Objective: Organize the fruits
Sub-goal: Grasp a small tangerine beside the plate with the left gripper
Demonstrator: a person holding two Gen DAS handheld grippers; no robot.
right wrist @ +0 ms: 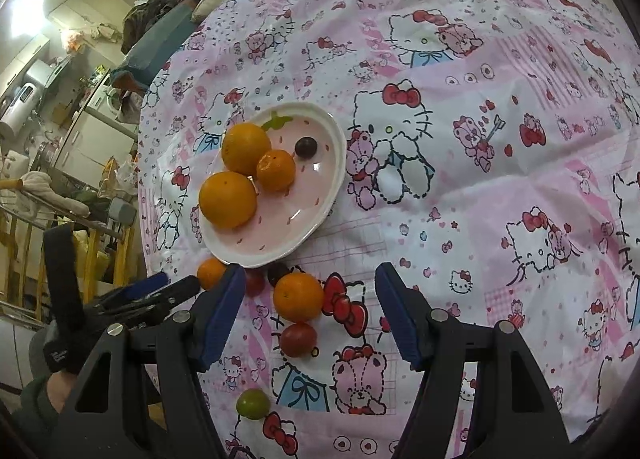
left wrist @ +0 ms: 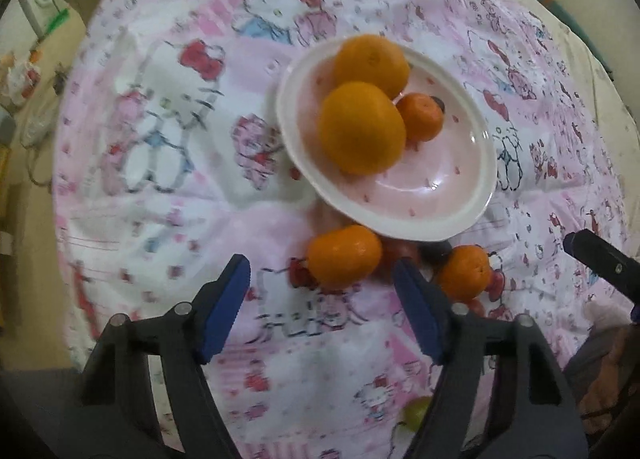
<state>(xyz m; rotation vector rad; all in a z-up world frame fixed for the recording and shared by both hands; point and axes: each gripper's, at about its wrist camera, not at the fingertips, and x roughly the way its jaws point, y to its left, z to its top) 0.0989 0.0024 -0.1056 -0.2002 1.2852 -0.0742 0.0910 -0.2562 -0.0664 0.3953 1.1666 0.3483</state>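
Observation:
A pink plate (left wrist: 448,183) (right wrist: 320,187) on the patterned cloth holds two large oranges (left wrist: 362,127) (right wrist: 228,199), a small tangerine (left wrist: 420,117) (right wrist: 276,170) and a dark grape (right wrist: 306,147). Two tangerines lie on the cloth in front of the plate, one (left wrist: 344,255) (right wrist: 210,273) left, one (left wrist: 464,273) (right wrist: 298,297) right, with small red and dark fruits between them. My left gripper (left wrist: 322,291) is open just before the left tangerine. My right gripper (right wrist: 310,299) is open around the right tangerine, with a red cherry tomato (right wrist: 298,339) near it.
A green grape (right wrist: 252,403) (left wrist: 416,413) lies near the cloth's front. The left gripper shows in the right wrist view (right wrist: 160,291) at the table's left edge. Furniture and clutter stand beyond the left edge.

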